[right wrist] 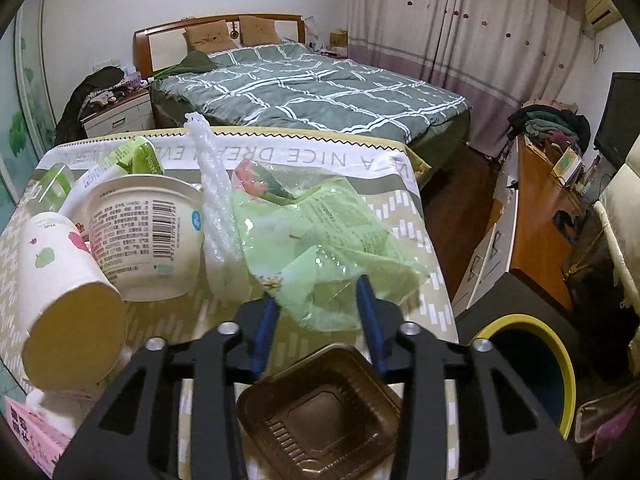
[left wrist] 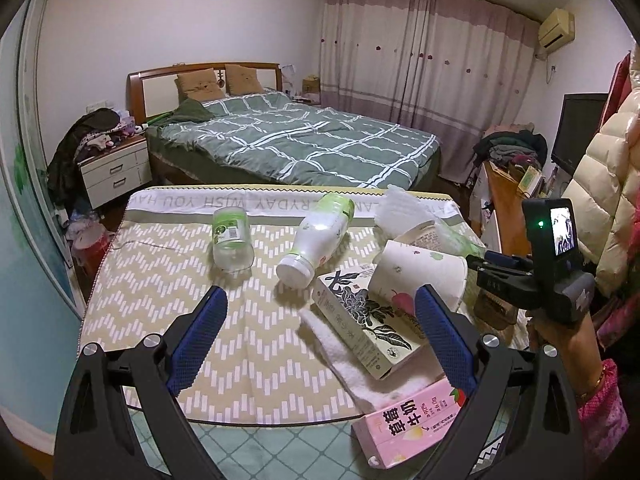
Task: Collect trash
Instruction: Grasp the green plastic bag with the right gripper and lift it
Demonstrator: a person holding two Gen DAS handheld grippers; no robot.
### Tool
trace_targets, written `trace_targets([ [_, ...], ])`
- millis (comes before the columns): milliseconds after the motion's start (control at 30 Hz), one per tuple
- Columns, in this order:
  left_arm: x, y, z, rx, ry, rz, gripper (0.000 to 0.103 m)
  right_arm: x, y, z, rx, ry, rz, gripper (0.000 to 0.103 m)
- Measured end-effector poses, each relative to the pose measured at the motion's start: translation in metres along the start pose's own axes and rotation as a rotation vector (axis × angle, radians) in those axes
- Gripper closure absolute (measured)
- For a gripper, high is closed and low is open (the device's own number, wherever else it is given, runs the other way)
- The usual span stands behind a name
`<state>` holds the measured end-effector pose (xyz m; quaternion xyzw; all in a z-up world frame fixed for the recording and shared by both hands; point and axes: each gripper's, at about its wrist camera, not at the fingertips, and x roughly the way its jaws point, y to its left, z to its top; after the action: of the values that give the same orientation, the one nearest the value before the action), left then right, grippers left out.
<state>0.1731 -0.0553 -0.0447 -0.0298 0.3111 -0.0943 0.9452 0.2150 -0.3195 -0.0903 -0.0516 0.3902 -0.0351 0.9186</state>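
— Left gripper (left wrist: 320, 332)?
— Spread wide, gripping nothing; hovering over the patterned cloth (left wrist: 160, 280), white bottle (left wrist: 316, 240) just ahead, flowered carton (left wrist: 368, 320) beside the right finger.
— Right gripper (right wrist: 316, 308)?
— Pinching the green plastic wrapper (right wrist: 320, 240) between blue pads, wrapper bunched ahead of the tips.
— Below it?
— Brown plastic tray (right wrist: 320, 412). Yellow-rimmed bin (right wrist: 560, 360) off to the right.

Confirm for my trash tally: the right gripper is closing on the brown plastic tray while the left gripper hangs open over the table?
Not the tray. The right wrist view shows the right gripper around the green plastic wrapper; the brown tray lies beneath it, ungripped. The left gripper is open.
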Motion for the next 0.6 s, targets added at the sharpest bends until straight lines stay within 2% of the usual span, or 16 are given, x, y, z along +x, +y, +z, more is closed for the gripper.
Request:
trace_targets([
  [67, -0.001, -0.001, 0.0, 0.002, -0.001, -0.001, 0.01, -0.002, 0.0, 0.0, 0.003, -0.011, 0.0, 0.089],
  [233, 0.0, -0.004, -0.001, 0.009, 0.0, -0.004, 0.01, -0.012, -0.012, 0.002, 0.042, -0.046, 0.008, 0.097],
  [600, 0.0, -0.008, -0.002, 0.02, 0.001, -0.013, 0.01, -0.051, -0.041, 0.001, 0.15, -0.127, 0.057, 0.1],
])
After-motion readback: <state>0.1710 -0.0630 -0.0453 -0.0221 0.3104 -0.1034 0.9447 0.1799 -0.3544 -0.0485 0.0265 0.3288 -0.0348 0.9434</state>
